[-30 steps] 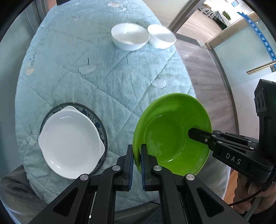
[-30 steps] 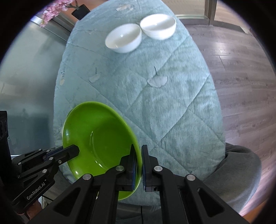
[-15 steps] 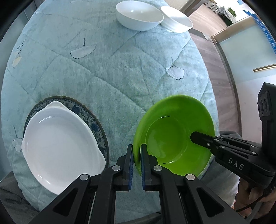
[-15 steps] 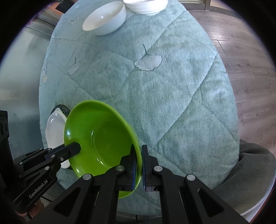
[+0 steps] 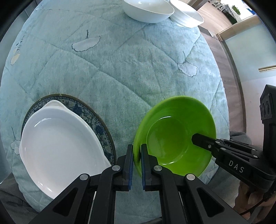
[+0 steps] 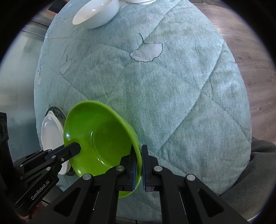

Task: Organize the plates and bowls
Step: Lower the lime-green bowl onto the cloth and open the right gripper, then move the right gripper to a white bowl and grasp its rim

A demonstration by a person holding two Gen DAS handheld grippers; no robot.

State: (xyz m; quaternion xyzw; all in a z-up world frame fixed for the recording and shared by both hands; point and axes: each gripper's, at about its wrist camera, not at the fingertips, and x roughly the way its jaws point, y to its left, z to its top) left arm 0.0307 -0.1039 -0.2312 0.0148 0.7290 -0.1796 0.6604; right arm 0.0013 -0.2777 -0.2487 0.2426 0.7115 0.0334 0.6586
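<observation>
A green plate (image 5: 174,136) is held above the near part of the table by both grippers. My left gripper (image 5: 137,151) is shut on its left rim. My right gripper (image 6: 138,153) is shut on its right rim; the plate (image 6: 96,137) tilts in the right wrist view. A white eared dish (image 5: 57,144) lies on a blue patterned plate (image 5: 96,117) at the near left, just left of the green plate. Two white bowls (image 5: 148,8) (image 5: 188,15) stand side by side at the far edge.
The round table carries a light blue quilted cloth (image 5: 120,72) with ginkgo leaf prints. Wooden floor (image 6: 255,51) lies to the right. The cloth between the plates and the far bowls is bare. The person's grey-clad lap (image 6: 258,163) is at the near right.
Both grippers with the green plate have moved forward and lower toward the table. The stacked plates at the left and the far bowls now appear closer.
</observation>
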